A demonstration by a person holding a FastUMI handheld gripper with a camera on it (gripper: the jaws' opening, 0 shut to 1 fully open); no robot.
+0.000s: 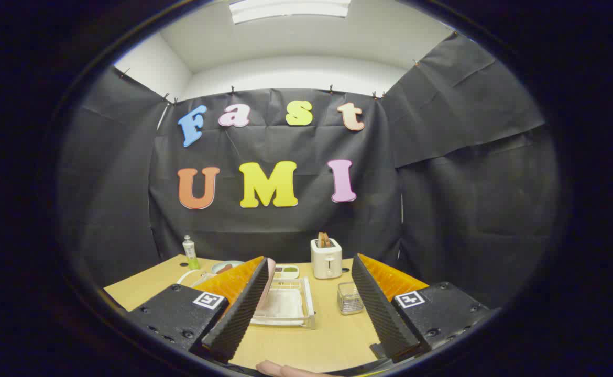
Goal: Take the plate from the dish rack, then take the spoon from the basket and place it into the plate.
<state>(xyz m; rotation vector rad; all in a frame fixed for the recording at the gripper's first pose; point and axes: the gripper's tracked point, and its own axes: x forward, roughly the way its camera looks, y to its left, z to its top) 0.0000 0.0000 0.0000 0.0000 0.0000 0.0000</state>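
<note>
My gripper (310,260) is open and holds nothing, raised above the wooden table (332,340). Between the fingers and a little ahead lies a clear dish rack (291,309). A pale pink plate (271,280) stands on edge at the rack's left side, right against the inner face of my left finger (243,306), partly hidden by it. A small wire basket (349,298) sits to the right of the rack, close to my right finger (377,303). I cannot make out the spoon inside it.
A white toaster (326,258) with bread in it stands beyond the basket. Behind the rack are a small tray (287,270) of food, a dish (226,267) and a green bottle (190,252). A person's fingertip (285,370) shows below the fingers.
</note>
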